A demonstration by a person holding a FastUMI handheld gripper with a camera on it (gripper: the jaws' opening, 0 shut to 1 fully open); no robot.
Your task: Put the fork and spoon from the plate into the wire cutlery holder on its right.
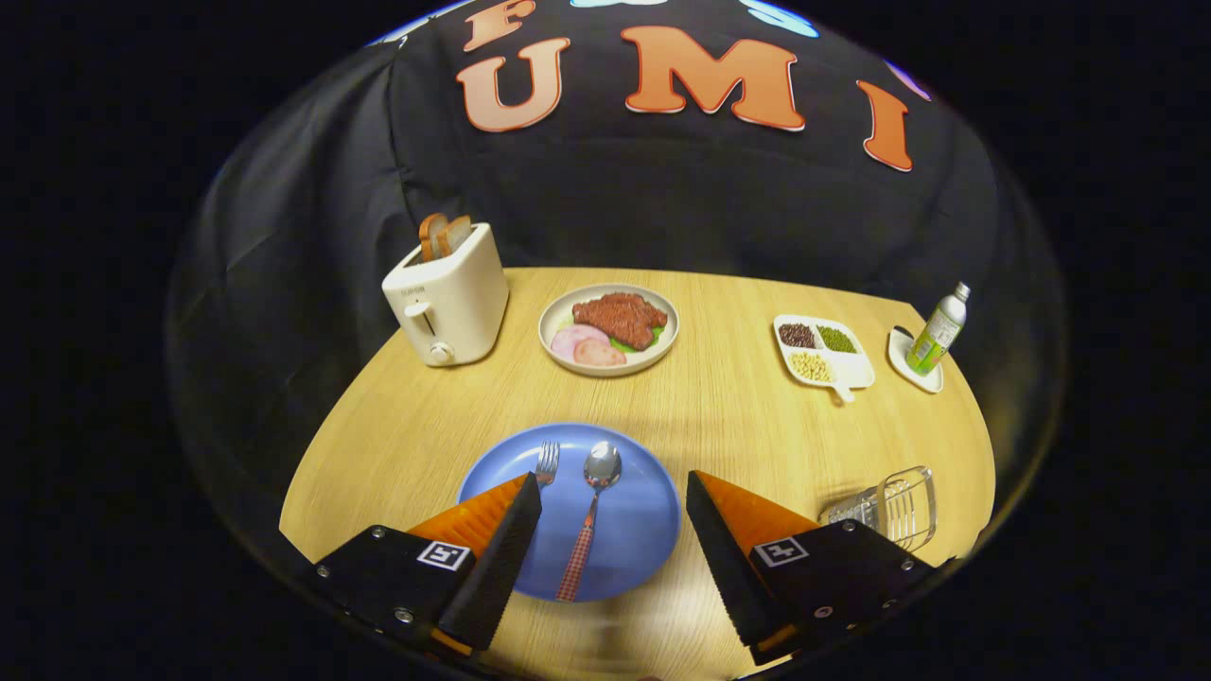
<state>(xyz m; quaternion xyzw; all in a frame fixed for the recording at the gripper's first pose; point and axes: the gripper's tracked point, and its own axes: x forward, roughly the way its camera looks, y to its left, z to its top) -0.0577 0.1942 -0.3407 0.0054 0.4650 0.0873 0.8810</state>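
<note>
Spread wide apart, the fingers of the gripper [613, 492] hold nothing and flank the blue plate [643, 530] low in the frame. Between them lies the spoon [590, 515], its checked handle pointing toward the camera; the fork [547, 462] lies just left of it, its handle hidden behind the left finger. Right of the plate, at the lower right, the wire cutlery holder [894, 506] stands on the wooden worktop [719, 416]. Farther back are a toaster [447, 301] with bread and small unreadable lettering, a food plate [608, 327], a divided dish [823, 352] and a labelled bottle [938, 331] on a saucer [910, 371].
</note>
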